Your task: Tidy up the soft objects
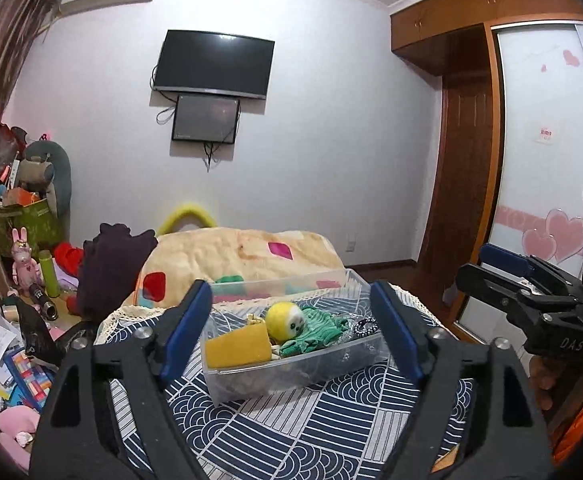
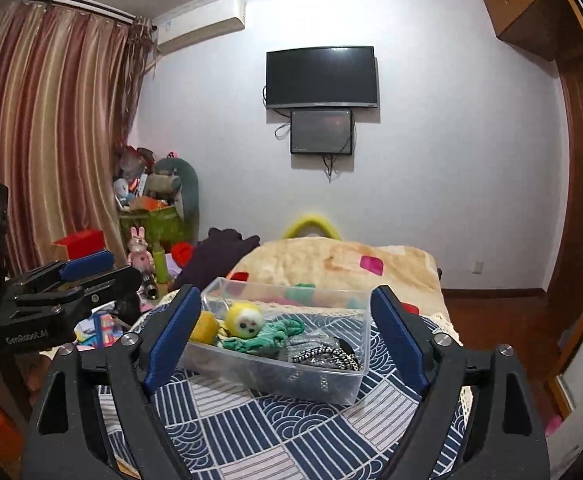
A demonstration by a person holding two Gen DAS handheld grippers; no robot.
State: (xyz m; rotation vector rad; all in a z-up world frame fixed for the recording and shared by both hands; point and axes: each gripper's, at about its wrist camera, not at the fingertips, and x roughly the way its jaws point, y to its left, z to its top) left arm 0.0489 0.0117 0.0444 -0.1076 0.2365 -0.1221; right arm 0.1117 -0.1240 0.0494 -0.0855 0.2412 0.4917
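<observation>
A clear plastic bin (image 1: 291, 376) (image 2: 275, 376) stands on a round table with a blue-and-white patterned cloth (image 1: 311, 432) (image 2: 275, 432). Inside lie a yellow sponge block (image 1: 237, 347) (image 2: 203, 328), a doll with a yellow-white head (image 1: 287, 321) (image 2: 245, 320) and green knitted body (image 1: 315, 330) (image 2: 267, 338), and a black-and-white beaded item (image 1: 365, 326) (image 2: 323, 354). My left gripper (image 1: 293, 328) is open and empty, its jaws either side of the bin's near end. My right gripper (image 2: 285, 332) is open and empty, held just in front of the bin.
A cream blanket with coloured patches (image 1: 243, 256) (image 2: 339, 264) lies behind the table. A dark purple cloth (image 1: 111, 264) (image 2: 219, 252) hangs to its left. Toys, boxes and papers clutter the left (image 1: 19, 320) (image 2: 147, 240). A wooden wardrobe (image 1: 467, 184) stands right.
</observation>
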